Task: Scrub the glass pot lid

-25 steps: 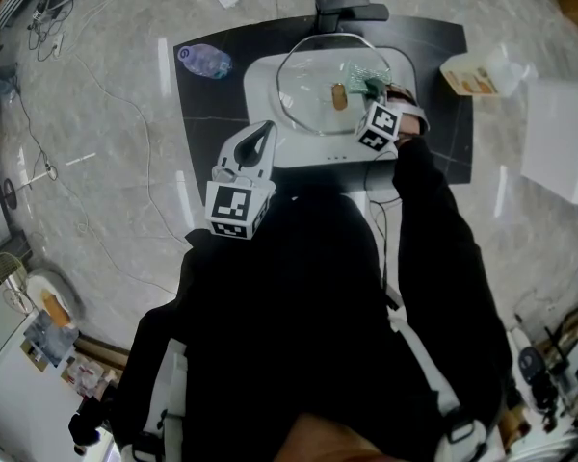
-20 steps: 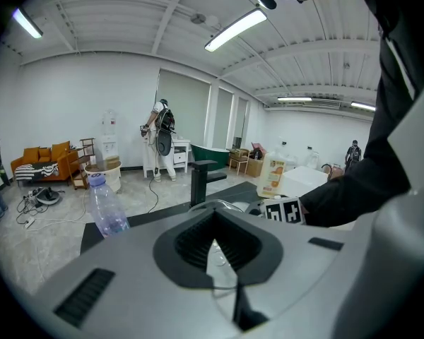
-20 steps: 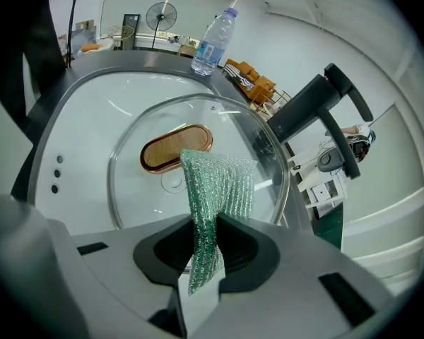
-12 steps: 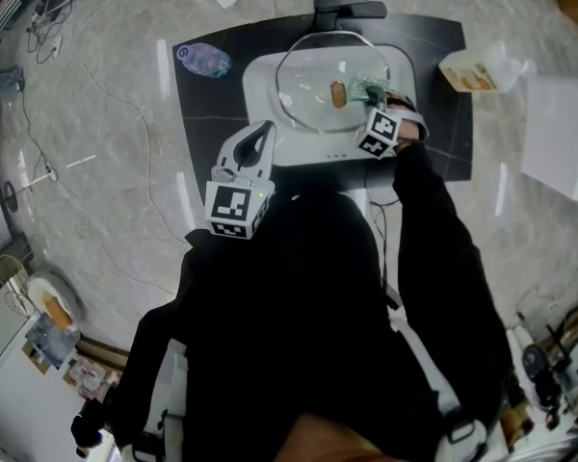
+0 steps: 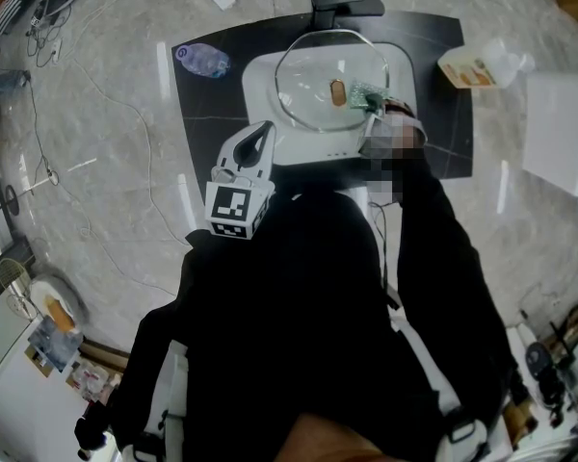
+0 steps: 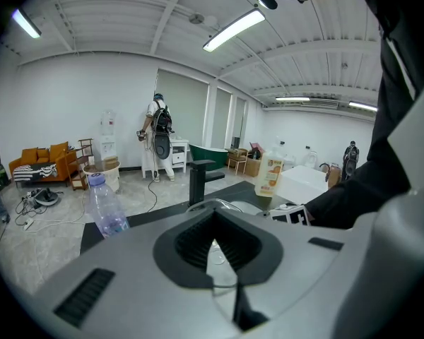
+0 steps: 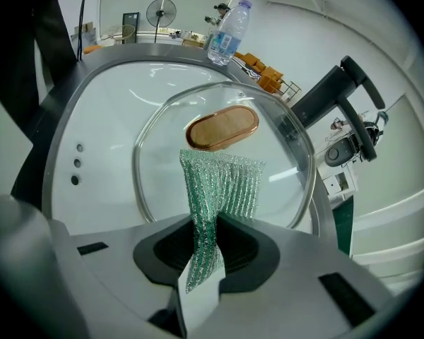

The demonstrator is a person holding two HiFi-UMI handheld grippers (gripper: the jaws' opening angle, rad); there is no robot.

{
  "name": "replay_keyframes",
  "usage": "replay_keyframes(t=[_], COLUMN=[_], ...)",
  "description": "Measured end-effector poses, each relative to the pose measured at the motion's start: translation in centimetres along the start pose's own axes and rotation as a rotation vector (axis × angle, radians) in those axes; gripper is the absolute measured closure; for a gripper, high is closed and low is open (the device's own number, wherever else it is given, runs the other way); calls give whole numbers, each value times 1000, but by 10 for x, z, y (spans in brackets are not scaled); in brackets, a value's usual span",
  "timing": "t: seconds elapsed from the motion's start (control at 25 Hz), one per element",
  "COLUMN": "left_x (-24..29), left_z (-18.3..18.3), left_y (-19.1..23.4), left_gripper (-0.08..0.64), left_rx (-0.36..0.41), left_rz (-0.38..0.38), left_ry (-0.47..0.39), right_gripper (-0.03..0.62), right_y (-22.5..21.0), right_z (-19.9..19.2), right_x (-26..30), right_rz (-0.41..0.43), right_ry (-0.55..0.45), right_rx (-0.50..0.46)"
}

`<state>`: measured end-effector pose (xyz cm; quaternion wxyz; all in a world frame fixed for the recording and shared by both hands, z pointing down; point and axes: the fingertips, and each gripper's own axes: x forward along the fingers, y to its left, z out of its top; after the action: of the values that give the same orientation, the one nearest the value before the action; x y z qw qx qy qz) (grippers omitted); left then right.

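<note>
- Pot lid (image 5: pixel 313 70) lies flat in the white sink (image 5: pixel 260 75), knob (image 5: pixel 337 91) up. The sink is set in a dark counter (image 5: pixel 212 104) at the person's 12 o'clock.
- Tap (image 5: pixel 345 6) stands at the sink's 12 o'clock. A water bottle (image 5: pixel 204 61) lies on the counter at about 10 o'clock.
- Right gripper (image 7: pixel 205 242): jaws pinched tight on a green mesh scrub cloth (image 7: pixel 219 186). The free end fans out over the glass just short of the knob. From the head view, the cloth sits on the lid's 3 to 4 o'clock side.
- I cannot tell for certain whether the cloth presses on the glass or only brushes it; it looks to be in contact.
- Left gripper (image 5: pixel 260 135): jaws closed together with nothing between them. It is held off the sink's 7 o'clock corner and touches neither lid nor sink.
- Step in hand, as I read it: the scrubbing itself, working the right half of the lid.
- The next move probably calls for firm downward pressure and sweeps around the knob toward the 9 o'clock half.
- The lid is unbraced and may skate in the basin; the idle left gripper could pin its rim.
</note>
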<state>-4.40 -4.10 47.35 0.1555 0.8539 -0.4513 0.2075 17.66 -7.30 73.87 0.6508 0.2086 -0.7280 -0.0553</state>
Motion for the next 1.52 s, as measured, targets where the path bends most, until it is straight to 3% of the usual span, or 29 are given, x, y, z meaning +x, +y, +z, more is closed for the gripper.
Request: replay_keyframes(t=[0.44,1.52], left_x=[-6,-6], left_z=[-1,-2], left_y=[-1,-1], left_gripper=[557,557], left_rx=[6,2], left_rz=[-1,4], left_ry=[-3,-3], right_gripper=[517,517], right_y=[20,60], right_z=[-2,4], right_x=[0,2], right_rz=[26,127], right_ry=[17,39], right_rx=[-44,-50])
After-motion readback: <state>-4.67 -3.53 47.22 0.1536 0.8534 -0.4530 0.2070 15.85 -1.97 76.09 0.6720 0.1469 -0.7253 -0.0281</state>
